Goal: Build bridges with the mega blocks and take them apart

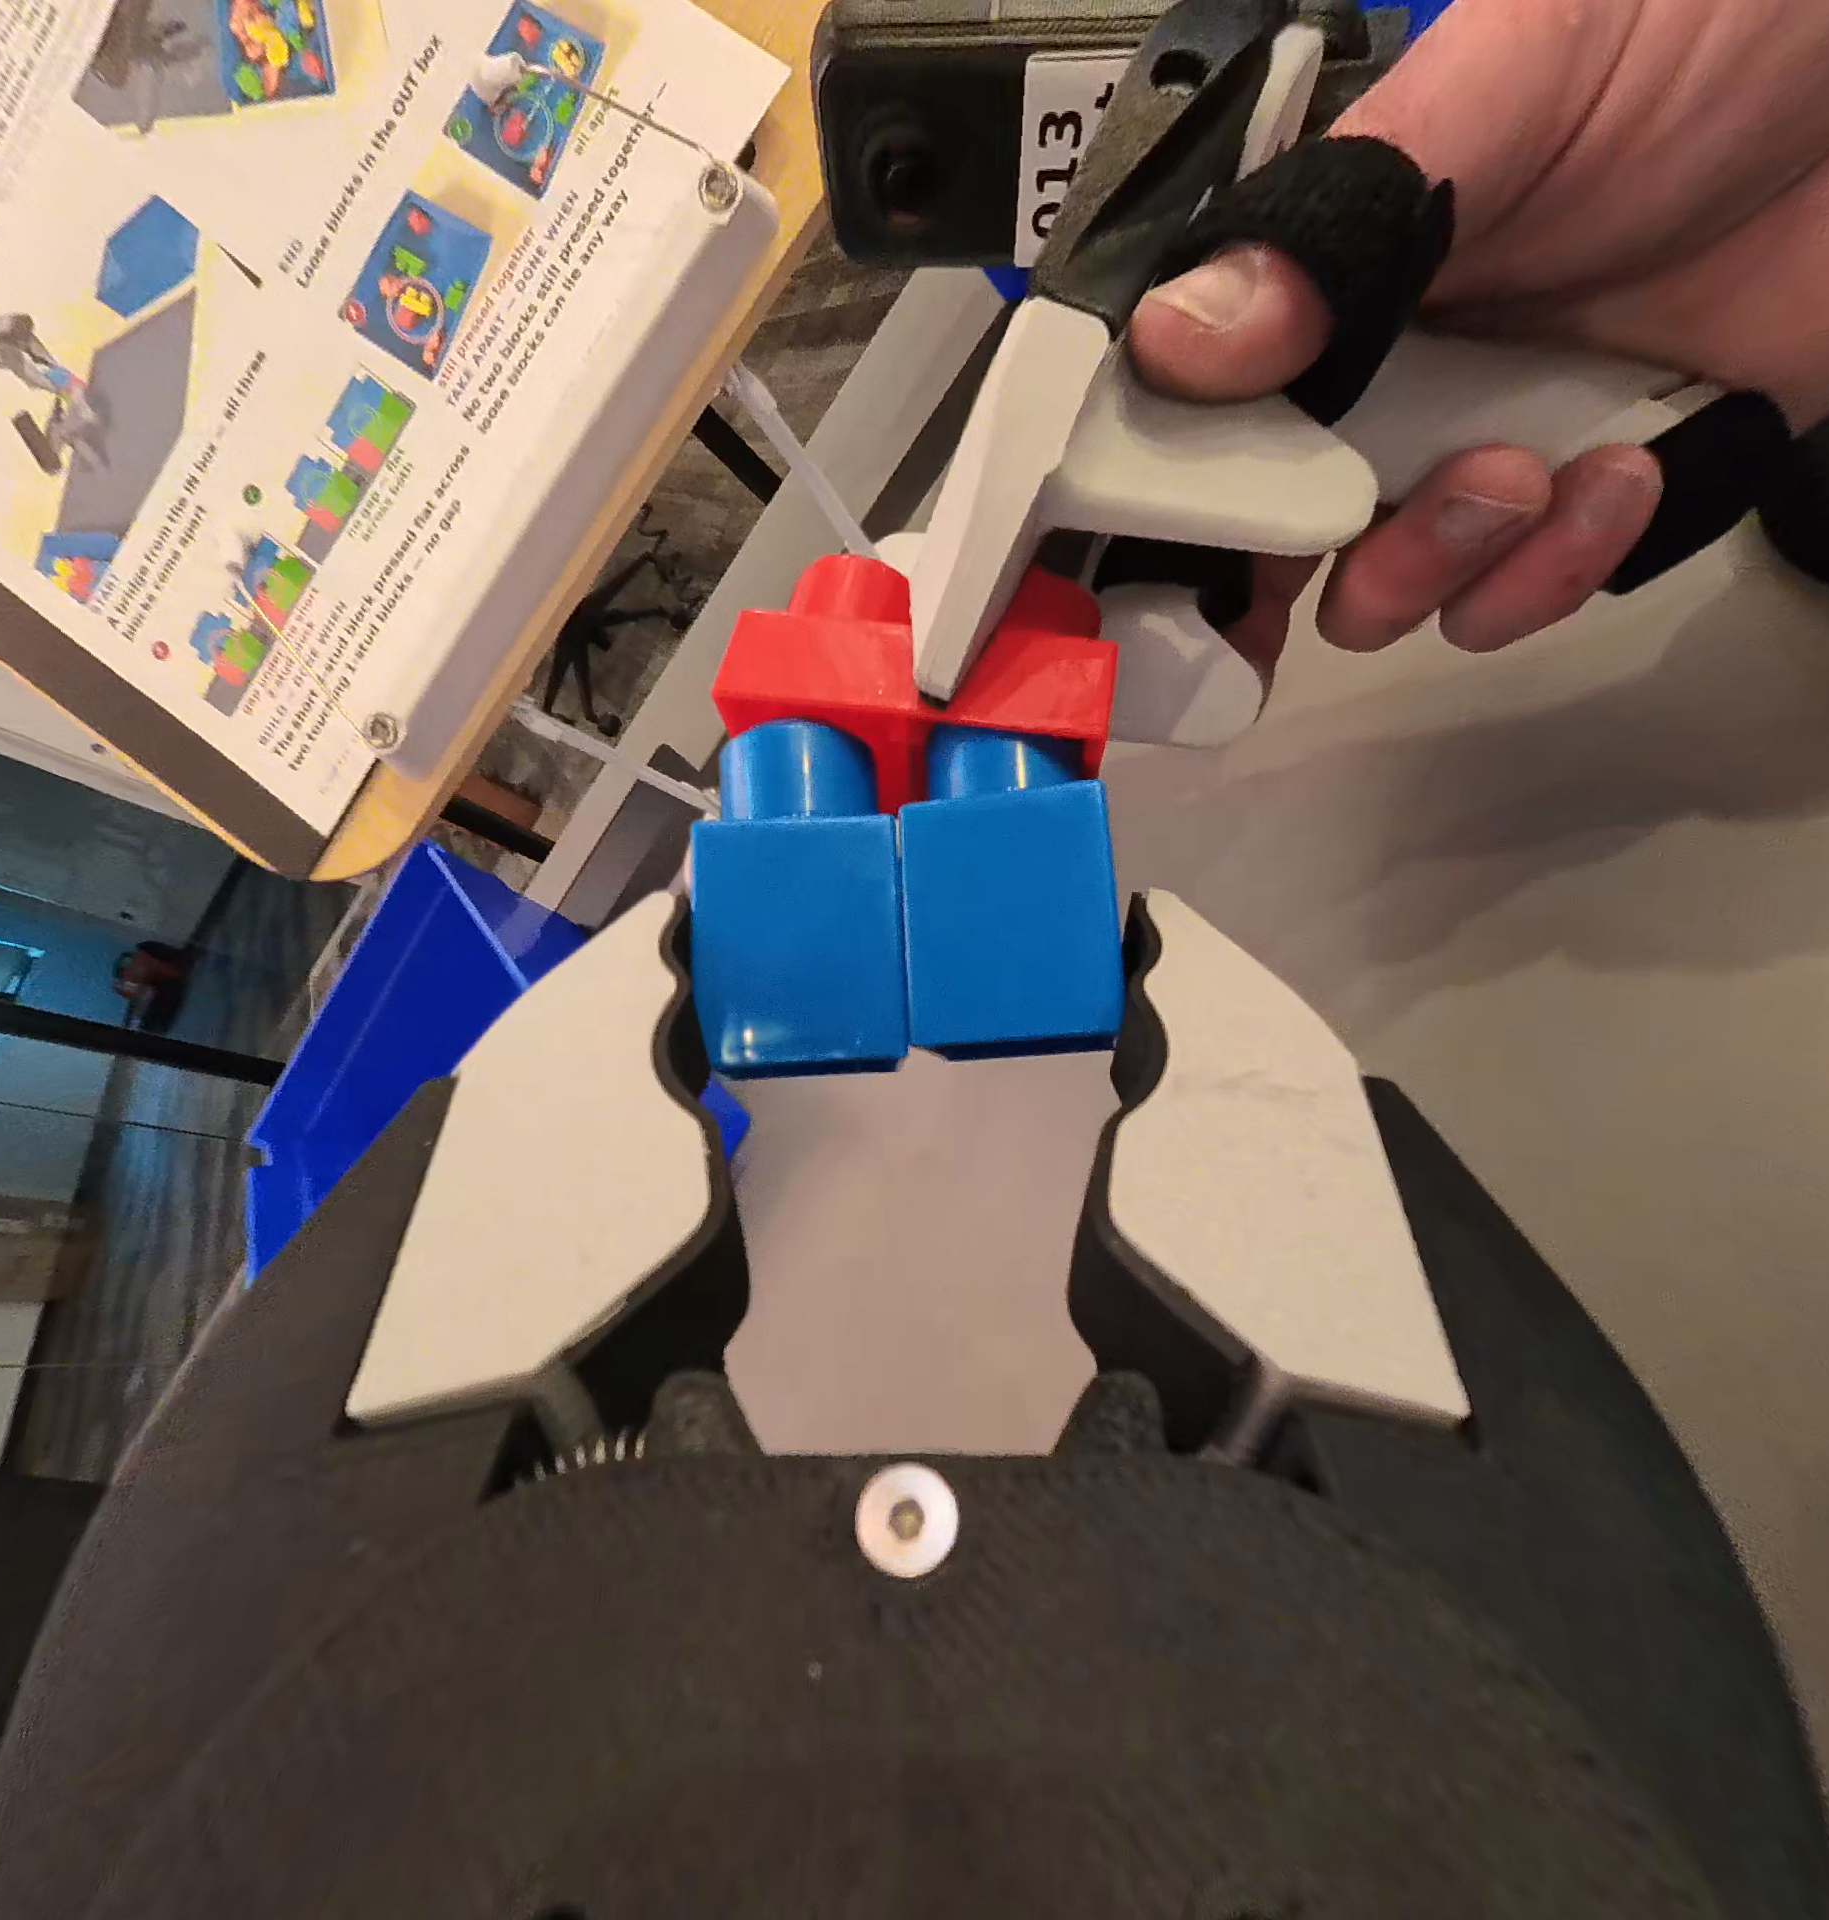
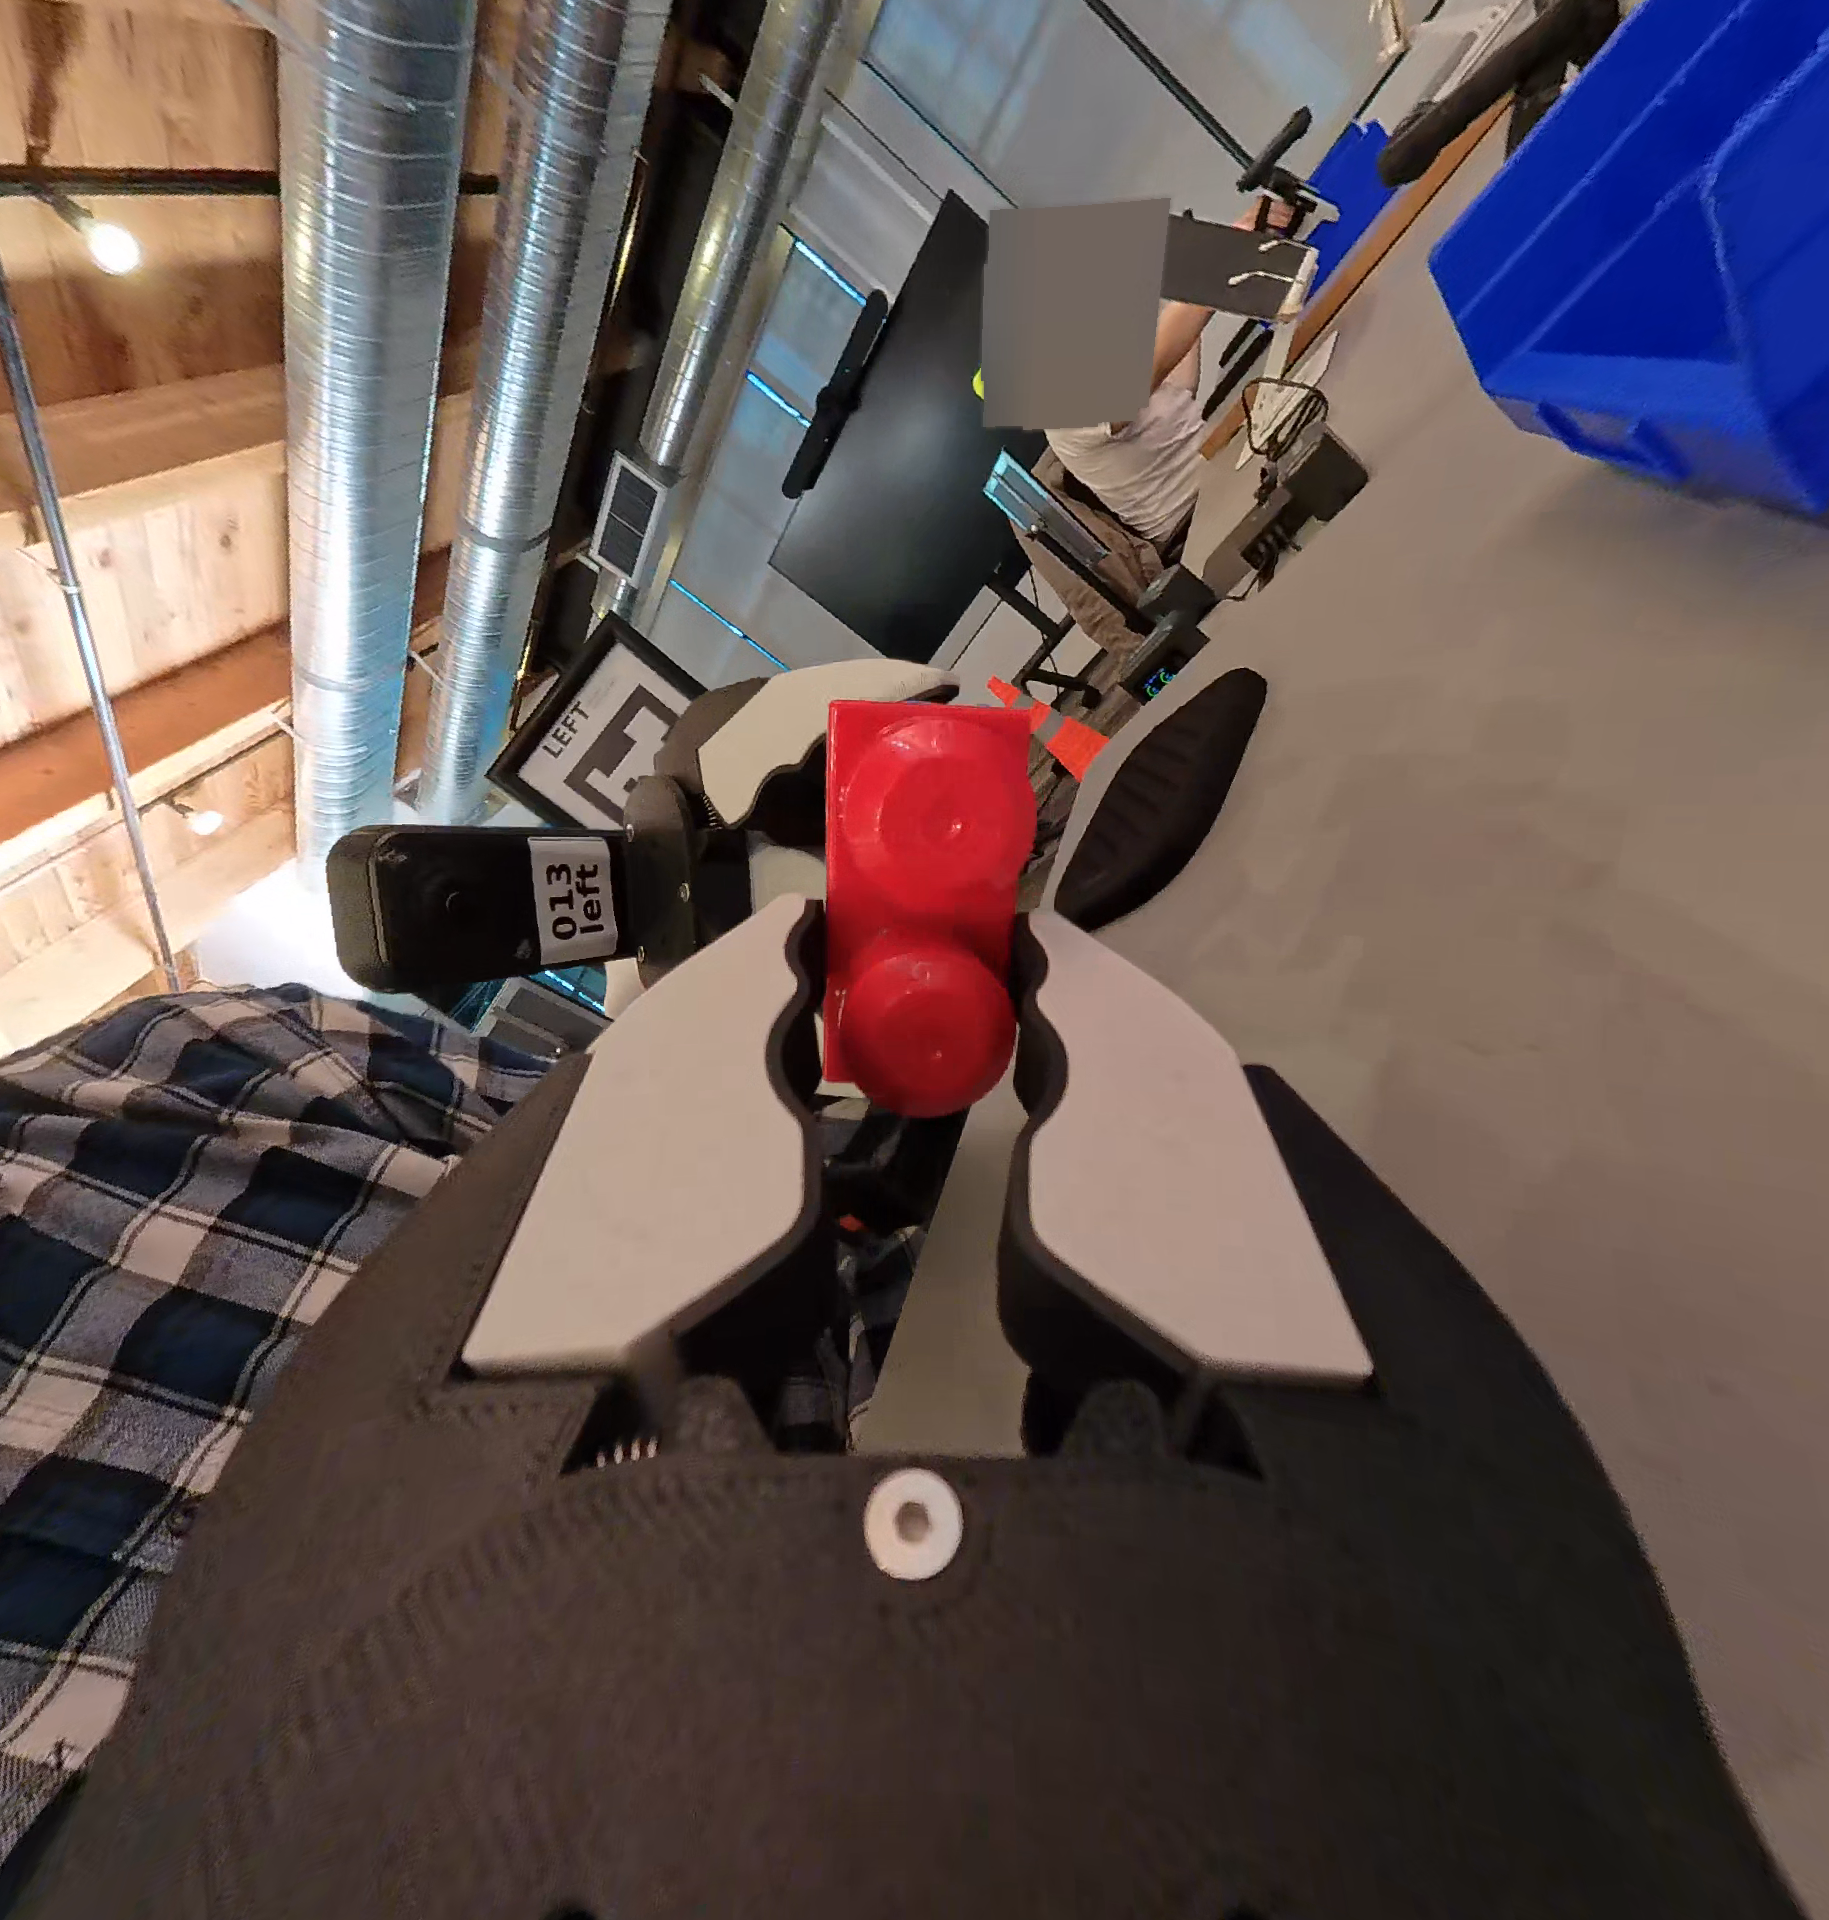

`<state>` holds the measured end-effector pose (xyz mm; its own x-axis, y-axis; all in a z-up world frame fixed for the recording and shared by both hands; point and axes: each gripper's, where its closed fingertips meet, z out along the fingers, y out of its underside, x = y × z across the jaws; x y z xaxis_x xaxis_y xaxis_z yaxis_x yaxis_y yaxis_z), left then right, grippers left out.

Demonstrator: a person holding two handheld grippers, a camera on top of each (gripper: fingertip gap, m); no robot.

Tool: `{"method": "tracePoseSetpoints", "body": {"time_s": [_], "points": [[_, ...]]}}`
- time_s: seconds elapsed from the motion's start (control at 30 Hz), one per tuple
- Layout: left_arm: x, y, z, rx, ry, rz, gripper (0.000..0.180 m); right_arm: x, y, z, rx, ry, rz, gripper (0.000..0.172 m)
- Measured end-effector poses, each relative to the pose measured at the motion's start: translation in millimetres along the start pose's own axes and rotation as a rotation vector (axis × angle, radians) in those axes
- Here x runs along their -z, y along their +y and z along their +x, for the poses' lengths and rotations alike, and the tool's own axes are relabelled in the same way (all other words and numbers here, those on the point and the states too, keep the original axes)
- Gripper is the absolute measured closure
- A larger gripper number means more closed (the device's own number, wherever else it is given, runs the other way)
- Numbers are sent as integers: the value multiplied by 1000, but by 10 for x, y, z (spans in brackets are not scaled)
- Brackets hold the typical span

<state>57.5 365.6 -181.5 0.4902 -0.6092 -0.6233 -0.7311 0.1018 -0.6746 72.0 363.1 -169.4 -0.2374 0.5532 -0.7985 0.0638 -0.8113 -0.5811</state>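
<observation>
In the left wrist view my left gripper [image 1: 905, 935] is shut on two blue one-stud blocks [image 1: 796, 935] held side by side, with a pad against each outer face. Their studs point away from me. A red two-stud block [image 1: 816, 675] lies across both blue studs. I cannot tell how far it is pressed on. My right gripper [image 1: 1055, 675] reaches in from the upper right and is shut on the red block. In the right wrist view my right gripper [image 2: 915, 935] clamps the red block [image 2: 925, 821] by its long sides. A left gripper finger [image 2: 754, 727] shows behind it.
A blue bin [image 1: 390, 1039] stands at the left; it also shows in the right wrist view [image 2: 1668, 260]. An instruction sheet on a board [image 1: 318, 364] is at the upper left. The grey table [image 1: 1512, 1039] lies to the right. A person's hand [image 1: 1512, 208] holds the right gripper. Less than 4 cm separates the two grippers' tips.
</observation>
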Motion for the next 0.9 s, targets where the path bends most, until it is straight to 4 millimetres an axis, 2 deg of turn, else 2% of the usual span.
{"method": "tracePoseSetpoints", "body": {"time_s": [0.3, 0.9], "points": [[68, -180, -50, -90, -19, 34, 104, -6, -74, -203, 192, -20, 1, 138], [172, -295, -78, -129, -29, 70, 104, -78, -61, -286, 245, 26, -91, 138]]}}
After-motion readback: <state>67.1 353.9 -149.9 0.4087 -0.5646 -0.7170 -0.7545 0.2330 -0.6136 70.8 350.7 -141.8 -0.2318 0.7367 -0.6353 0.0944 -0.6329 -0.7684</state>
